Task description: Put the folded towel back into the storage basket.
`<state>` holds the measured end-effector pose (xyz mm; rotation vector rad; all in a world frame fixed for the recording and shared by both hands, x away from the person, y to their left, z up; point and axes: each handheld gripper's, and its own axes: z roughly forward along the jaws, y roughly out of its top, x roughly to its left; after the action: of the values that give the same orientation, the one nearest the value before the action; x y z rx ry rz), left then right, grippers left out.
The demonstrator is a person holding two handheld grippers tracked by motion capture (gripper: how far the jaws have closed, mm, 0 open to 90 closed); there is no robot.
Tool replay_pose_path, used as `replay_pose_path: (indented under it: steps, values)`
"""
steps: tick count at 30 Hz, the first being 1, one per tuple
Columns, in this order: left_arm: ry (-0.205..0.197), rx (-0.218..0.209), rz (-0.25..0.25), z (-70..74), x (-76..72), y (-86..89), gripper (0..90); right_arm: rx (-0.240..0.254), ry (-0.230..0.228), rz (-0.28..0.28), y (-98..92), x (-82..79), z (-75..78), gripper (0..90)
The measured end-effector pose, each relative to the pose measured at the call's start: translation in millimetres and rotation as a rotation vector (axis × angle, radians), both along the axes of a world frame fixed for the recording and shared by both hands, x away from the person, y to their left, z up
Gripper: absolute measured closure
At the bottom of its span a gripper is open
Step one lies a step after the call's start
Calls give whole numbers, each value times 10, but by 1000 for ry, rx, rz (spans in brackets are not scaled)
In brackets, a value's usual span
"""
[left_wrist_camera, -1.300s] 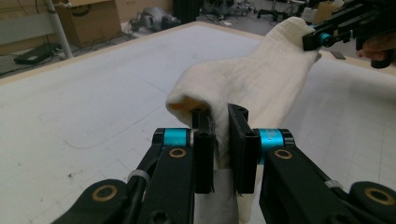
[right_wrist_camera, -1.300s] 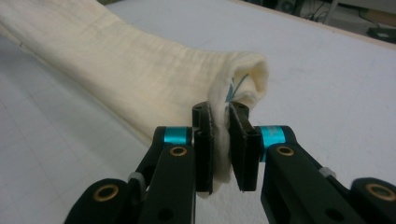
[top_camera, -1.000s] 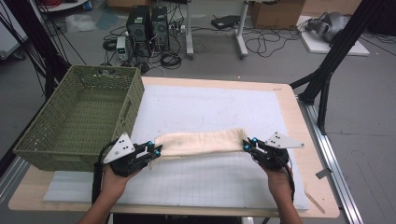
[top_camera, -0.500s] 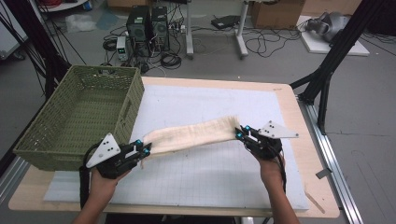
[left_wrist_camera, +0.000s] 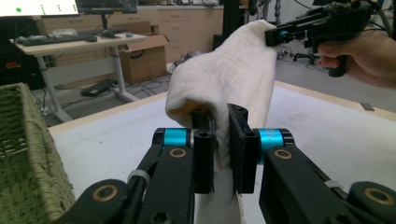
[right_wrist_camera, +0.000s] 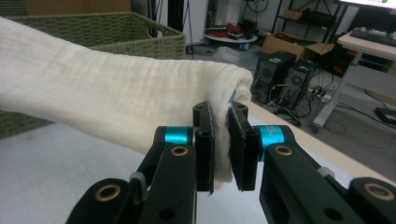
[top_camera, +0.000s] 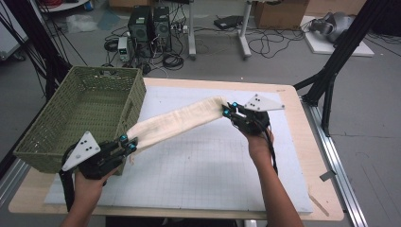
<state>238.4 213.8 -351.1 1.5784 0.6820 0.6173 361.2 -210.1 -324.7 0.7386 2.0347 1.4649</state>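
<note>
High view: nearest the person, the left hand-held gripper (top_camera: 128, 143) pinches one end of a folded cream cloth (top_camera: 177, 122), low and just beside the near corner of the green basket (top_camera: 52, 127). Farther up the desk (top_camera: 302, 198), the right hand-held gripper (top_camera: 228, 109) pinches the other end, held higher. The cloth hangs in the air between them as a sloping band, clear of the white mat (top_camera: 203, 170).

Left gripper view: jaws pressed on a bunched fold of cloth, the grip sitting near the edge.

Right gripper view: the same, with the folded end caught between the pads.

Risk, as judged: both holds take little material, so a pull apart could slip an end free and undo the fold. The low end could also snag on the basket's woven wall when carried over it.
</note>
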Motion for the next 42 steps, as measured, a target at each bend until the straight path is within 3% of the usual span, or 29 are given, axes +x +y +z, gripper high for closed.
replay_pose_path:
  steps: [7, 20, 25, 26, 30, 42]
  values:
    - [-13, -13, 51, 93, -48, 136, 814, -16, -29, 24, 329, 259, 225, 816]
    - [-58, -33, 150, 215, -151, 461, 814, -2, -68, 68, 862, 509, 479, 817]
    - [-54, -45, 196, 217, -178, 604, 814, -22, -79, 91, 1142, 636, 563, 817]
    - [-56, -48, 210, 223, -192, 653, 814, -22, -92, 97, 1268, 685, 600, 818]
    - [-63, -58, 237, 241, -223, 733, 814, -27, -105, 107, 1418, 747, 643, 818]
    - [-32, -74, 337, 205, -283, 1015, 813, -67, -97, 150, 2137, 1009, 733, 818]
